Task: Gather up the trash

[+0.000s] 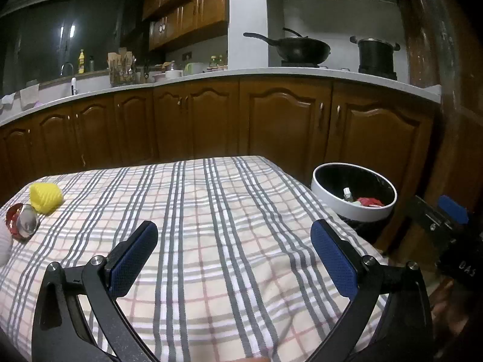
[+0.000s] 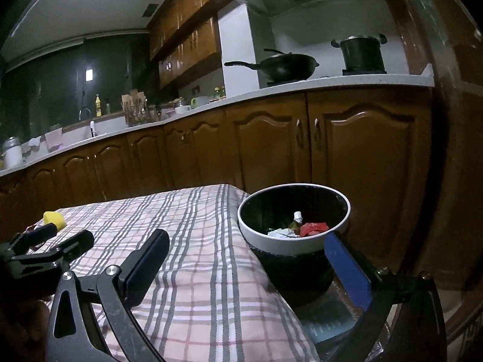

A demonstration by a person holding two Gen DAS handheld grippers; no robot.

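A: Where is the trash?

B: A yellow crumpled piece [image 1: 45, 196] and a red-and-silver wrapper [image 1: 22, 219] lie touching each other at the far left corner of the checked tablecloth [image 1: 211, 211]. The white-rimmed bin [image 1: 353, 191] stands just beside the table's right edge, with a red scrap [image 2: 314, 228], some white paper and what may be a small bottle inside; it's dim in there.

A: And the tongs?

B: The left gripper [image 1: 234, 235] hangs over the cloth, jaws spread wide, nothing between them. The right gripper [image 2: 246, 249] is spread too, empty, straddling the table edge near the bin.
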